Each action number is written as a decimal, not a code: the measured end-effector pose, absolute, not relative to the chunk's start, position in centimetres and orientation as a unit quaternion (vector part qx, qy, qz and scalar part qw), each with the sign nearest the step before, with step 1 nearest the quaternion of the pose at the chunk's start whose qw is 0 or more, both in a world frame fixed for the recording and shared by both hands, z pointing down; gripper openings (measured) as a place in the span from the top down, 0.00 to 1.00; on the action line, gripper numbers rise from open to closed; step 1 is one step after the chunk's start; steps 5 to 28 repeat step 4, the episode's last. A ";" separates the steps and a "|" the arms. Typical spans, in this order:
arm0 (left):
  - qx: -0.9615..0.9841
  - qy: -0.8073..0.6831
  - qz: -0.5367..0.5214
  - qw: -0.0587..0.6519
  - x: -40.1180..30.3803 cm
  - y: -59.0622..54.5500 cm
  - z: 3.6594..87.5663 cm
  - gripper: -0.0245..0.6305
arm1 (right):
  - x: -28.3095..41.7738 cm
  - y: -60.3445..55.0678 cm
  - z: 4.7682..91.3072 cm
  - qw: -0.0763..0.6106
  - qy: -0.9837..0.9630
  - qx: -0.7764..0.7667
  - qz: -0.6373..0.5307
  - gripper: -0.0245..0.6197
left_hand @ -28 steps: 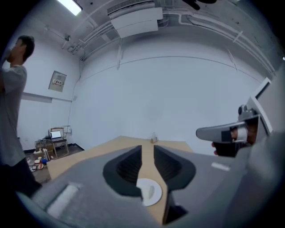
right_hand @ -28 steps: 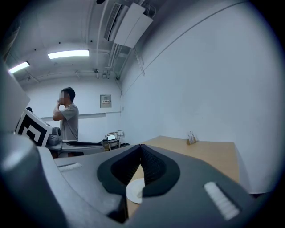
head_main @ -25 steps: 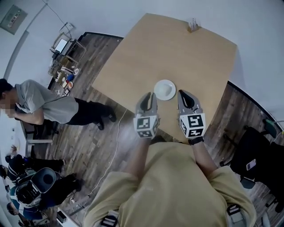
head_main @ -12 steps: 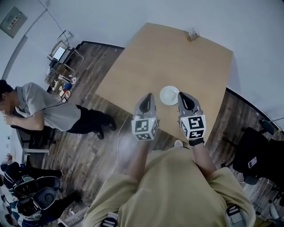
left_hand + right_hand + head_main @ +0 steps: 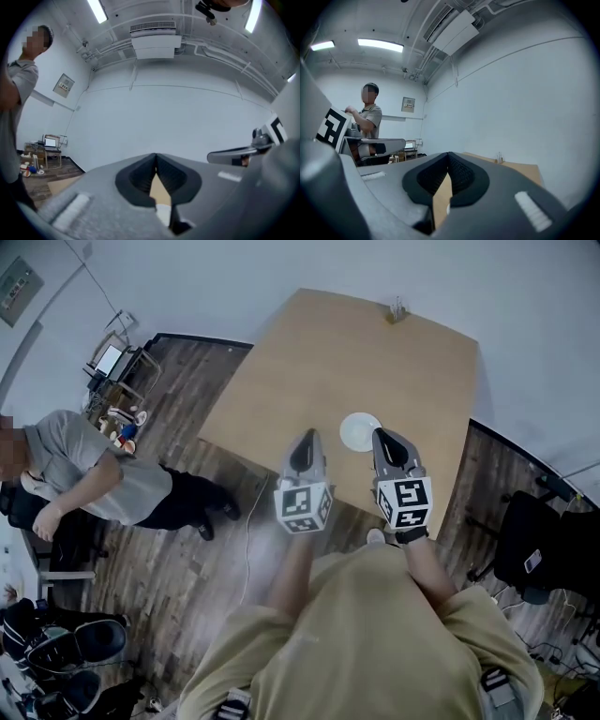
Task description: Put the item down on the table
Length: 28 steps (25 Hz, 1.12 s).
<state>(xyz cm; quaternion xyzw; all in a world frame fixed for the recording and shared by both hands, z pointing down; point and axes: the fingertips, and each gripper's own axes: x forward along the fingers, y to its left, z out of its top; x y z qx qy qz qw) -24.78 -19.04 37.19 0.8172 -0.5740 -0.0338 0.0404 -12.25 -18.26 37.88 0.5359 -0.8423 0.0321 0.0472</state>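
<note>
Left gripper: lower centre of frame, fingers pressed together, nothing between them.
Right gripper: beside it, fingers together, likewise empty.
White dish: resting on the bench, mid-frame, between both grippers' tips.

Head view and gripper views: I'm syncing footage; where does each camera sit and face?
Head view: on the head, steeply down at the light wooden table and round white plate; beige shirt, left gripper, right gripper show.
Left gripper view: on that gripper, forward toward the white wall; its touching fingers show.
Right gripper view: likewise, over the table.
Each gripper view shows the other gripper.
</note>
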 end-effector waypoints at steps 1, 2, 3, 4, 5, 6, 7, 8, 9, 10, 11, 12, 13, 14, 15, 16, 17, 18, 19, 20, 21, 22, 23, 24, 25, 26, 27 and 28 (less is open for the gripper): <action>0.816 -0.575 -0.036 0.040 -25.3 -18.7 37.2 0.96 | -12.9 -18.0 37.8 0.045 -0.842 0.536 0.030 0.95; 0.815 -0.577 -0.038 0.039 -26.0 -18.4 37.2 0.96 | -13.6 -17.8 37.6 0.044 -0.842 0.537 0.027 0.95; 0.812 -0.581 -0.042 0.040 -26.6 -18.2 37.3 0.96 | -14.4 -17.6 37.4 0.043 -0.842 0.537 0.022 0.95; 0.809 -0.585 -0.046 0.042 -27.3 -17.9 37.5 0.96 | -15.1 -17.3 37.2 0.042 -0.842 0.537 0.017 0.95; 0.809 -0.585 -0.046 0.042 -27.3 -17.9 37.5 0.96 | -15.1 -17.3 37.2 0.042 -0.842 0.537 0.017 0.95; 0.809 -0.585 -0.046 0.042 -27.3 -17.9 37.5 0.96 | -15.1 -17.3 37.2 0.042 -0.842 0.537 0.017 0.95; 0.809 -0.585 -0.046 0.042 -27.3 -17.9 37.5 0.96 | -15.1 -17.3 37.2 0.042 -0.842 0.537 0.017 0.95; 0.809 -0.585 -0.046 0.042 -27.3 -17.9 37.5 0.96 | -15.1 -17.3 37.2 0.042 -0.842 0.537 0.017 0.95; 0.809 -0.585 -0.046 0.042 -27.3 -17.9 37.5 0.96 | -15.1 -17.3 37.2 0.042 -0.842 0.537 0.017 0.95; 0.809 -0.585 -0.046 0.042 -27.3 -17.9 37.5 0.96 | -15.1 -17.3 37.2 0.042 -0.842 0.537 0.017 0.95; 0.809 -0.585 -0.046 0.042 -27.3 -17.9 37.5 0.96 | -15.1 -17.3 37.2 0.042 -0.842 0.537 0.017 0.95; 0.809 -0.585 -0.046 0.042 -27.3 -17.9 37.5 0.96 | -15.1 -17.3 37.2 0.042 -0.842 0.537 0.017 0.95; 0.809 -0.585 -0.046 0.042 -27.3 -17.9 37.5 0.96 | -15.1 -17.3 37.2 0.042 -0.842 0.537 0.017 0.95; 0.809 -0.585 -0.046 0.042 -27.3 -17.9 37.5 0.96 | -15.1 -17.3 37.2 0.042 -0.842 0.537 0.017 0.95; 0.809 -0.585 -0.046 0.042 -27.3 -17.9 37.5 0.96 | -15.1 -17.3 37.2 0.042 -0.842 0.537 0.017 0.95; 0.809 -0.585 -0.046 0.042 -27.3 -17.9 37.5 0.96 | -15.1 -17.3 37.2 0.042 -0.842 0.537 0.017 0.95; 0.809 -0.585 -0.046 0.042 -27.3 -17.9 37.5 0.96 | -15.1 -17.3 37.2 0.042 -0.842 0.537 0.017 0.95; 0.809 -0.585 -0.046 0.042 -27.3 -17.9 37.5 0.96 | -15.1 -17.3 37.2 0.042 -0.842 0.537 0.017 0.95; 0.809 -0.585 -0.046 0.042 -27.3 -17.9 37.5 0.96 | -15.1 -17.3 37.2 0.042 -0.842 0.537 0.017 0.95; 0.809 -0.585 -0.046 0.042 -27.3 -17.9 37.5 0.96 | -15.1 -17.3 37.2 0.042 -0.842 0.537 0.017 0.95; 0.809 -0.585 -0.046 0.042 -27.3 -17.9 37.5 0.96 | -15.1 -17.3 37.2 0.042 -0.842 0.537 0.017 0.95; 0.809 -0.585 -0.046 0.042 -27.3 -17.9 37.5 0.96 | -15.1 -17.3 37.2 0.042 -0.842 0.537 0.017 0.95; 0.809 -0.585 -0.046 0.042 -27.3 -17.9 37.5 0.96 | -15.1 -17.3 37.2 0.042 -0.842 0.537 0.017 0.95; 0.809 -0.585 -0.046 0.042 -27.3 -17.9 37.5 0.96 | -15.1 -17.3 37.2 0.042 -0.842 0.537 0.017 0.95; 0.809 -0.585 -0.046 0.042 -27.3 -17.9 37.5 0.96 | -15.1 -17.3 37.2 0.042 -0.842 0.537 0.017 0.95; 0.809 -0.585 -0.046 0.042 -27.3 -17.9 37.5 0.96 | -15.1 -17.3 37.2 0.042 -0.842 0.537 0.017 0.95; 0.809 -0.585 -0.046 0.042 -27.3 -17.9 37.5 0.96 | -15.1 -17.3 37.2 0.042 -0.842 0.537 0.017 0.95; 0.809 -0.585 -0.046 0.042 -27.3 -17.9 37.5 0.96 | -15.1 -17.3 37.2 0.042 -0.842 0.537 0.017 0.95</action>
